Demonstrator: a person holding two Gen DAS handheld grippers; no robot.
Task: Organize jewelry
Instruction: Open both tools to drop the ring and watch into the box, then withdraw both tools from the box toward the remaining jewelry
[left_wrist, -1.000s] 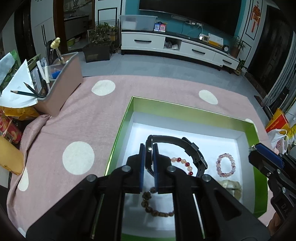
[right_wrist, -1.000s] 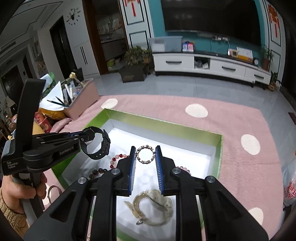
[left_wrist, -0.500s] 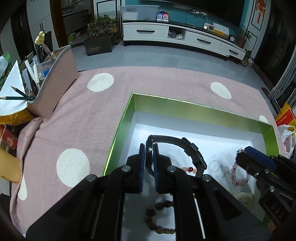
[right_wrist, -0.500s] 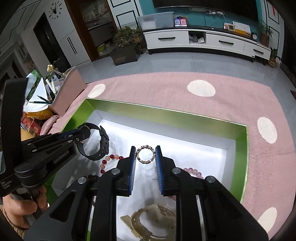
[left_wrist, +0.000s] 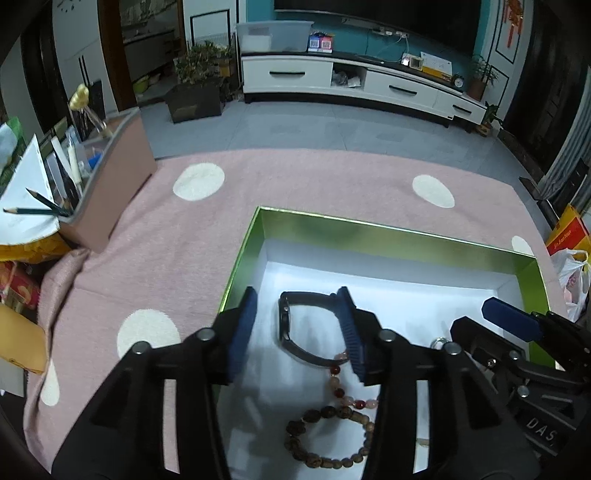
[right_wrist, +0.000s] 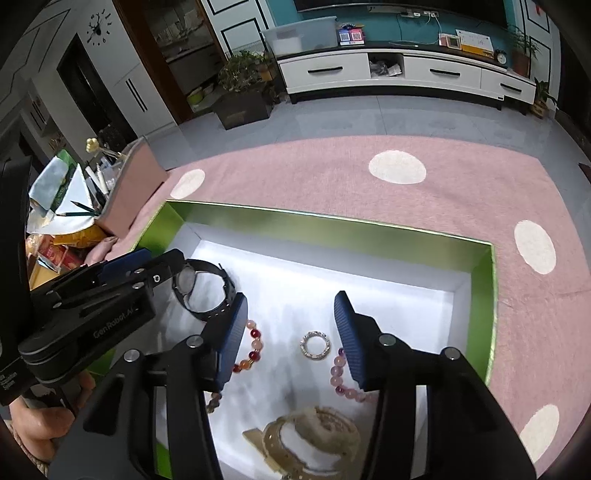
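Hovering over a green-walled box (right_wrist: 484, 295) on a pink dotted cloth (left_wrist: 177, 258), two hand-held grippers stand with jaws parted, both having just opened. The left gripper (left_wrist: 297, 328) holds nothing; a black watch (left_wrist: 291, 328) lies on the white floor of the box between its pads, clear of them. The right gripper (right_wrist: 291, 332) is likewise empty, a small silver ring (right_wrist: 315, 345) resting loose between its fingers. Beaded bracelets (right_wrist: 247, 350) and a pale watch (right_wrist: 317, 439) lie nearby in the box.

A black watch (left_wrist: 295, 332) and a small silver ring (right_wrist: 315, 344) are lying apart on the white floor of the green-walled box (right_wrist: 332, 230).
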